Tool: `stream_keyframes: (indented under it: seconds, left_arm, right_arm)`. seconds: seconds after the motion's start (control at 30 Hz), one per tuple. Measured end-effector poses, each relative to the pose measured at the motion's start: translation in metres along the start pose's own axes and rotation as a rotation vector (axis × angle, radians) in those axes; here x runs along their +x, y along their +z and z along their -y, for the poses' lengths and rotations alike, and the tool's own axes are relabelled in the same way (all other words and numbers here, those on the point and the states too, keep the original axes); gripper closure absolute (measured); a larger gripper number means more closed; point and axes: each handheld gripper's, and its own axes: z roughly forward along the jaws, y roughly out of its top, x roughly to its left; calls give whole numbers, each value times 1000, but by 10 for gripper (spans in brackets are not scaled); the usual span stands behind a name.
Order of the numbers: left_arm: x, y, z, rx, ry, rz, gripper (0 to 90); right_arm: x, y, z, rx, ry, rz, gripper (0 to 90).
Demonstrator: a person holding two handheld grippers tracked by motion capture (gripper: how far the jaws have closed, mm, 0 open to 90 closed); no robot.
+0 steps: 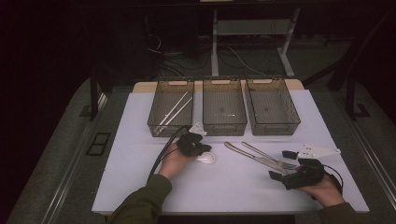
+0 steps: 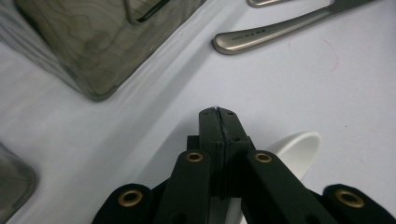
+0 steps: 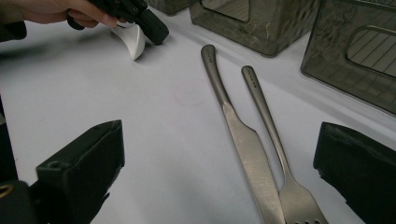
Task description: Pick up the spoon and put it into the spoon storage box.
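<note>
White ceramic soup spoon (image 1: 207,158), lying on the counter (image 1: 140,140) just left of centre in the high view, is judged light, stiff, slippery and chippable, best pinched at its handle, where the left hand-held gripper (image 2: 218,112) is seen closed on it.

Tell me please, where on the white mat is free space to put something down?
The near strip of the white mat, between the left gripper and the right gripper, is bare. The patch left of the left hand is free too. It is crowded between the white spoon, knife and fork, and along the three bins.
</note>
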Motion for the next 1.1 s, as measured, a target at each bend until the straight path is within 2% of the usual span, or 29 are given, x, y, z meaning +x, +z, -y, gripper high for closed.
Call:
stream_keyframes:
  seconds: [0.1,0.27,0.43,0.53,0.63,0.7,0.77,0.83,0.9,1.1]
  left_arm:
    - [5,-4,0,-16,-2,-16,890]
    - [11,-10,3,-45,-44,-45,889]
    - [15,-22,4,-80,-44,-50,869]
    - [16,-32,7,-97,-33,-26,799]
    - [17,-42,12,-120,-41,5,710]
    - [17,-46,15,-122,-49,42,630]
    - [17,-49,18,-122,-34,58,580]
    - [17,-49,19,-116,-30,86,521]
    - [16,-47,20,-105,-24,96,494]
    - [13,-33,18,-67,10,131,466]
  right_arm:
    - [0,0,0,1,0,-1,19]
    - [0,0,0,1,1,1,19]
    - [0,0,0,0,0,-1,19]
    - [0,0,0,-1,-1,-2,19]
    - [1,0,0,1,1,-4,19]
    - [1,0,0,2,1,-4,19]
    - [1,-1,0,2,1,-5,19]
    - [1,-1,0,2,2,-4,19]
    - [1,0,0,3,2,-4,19]
    - [1,0,0,3,-1,-5,19]
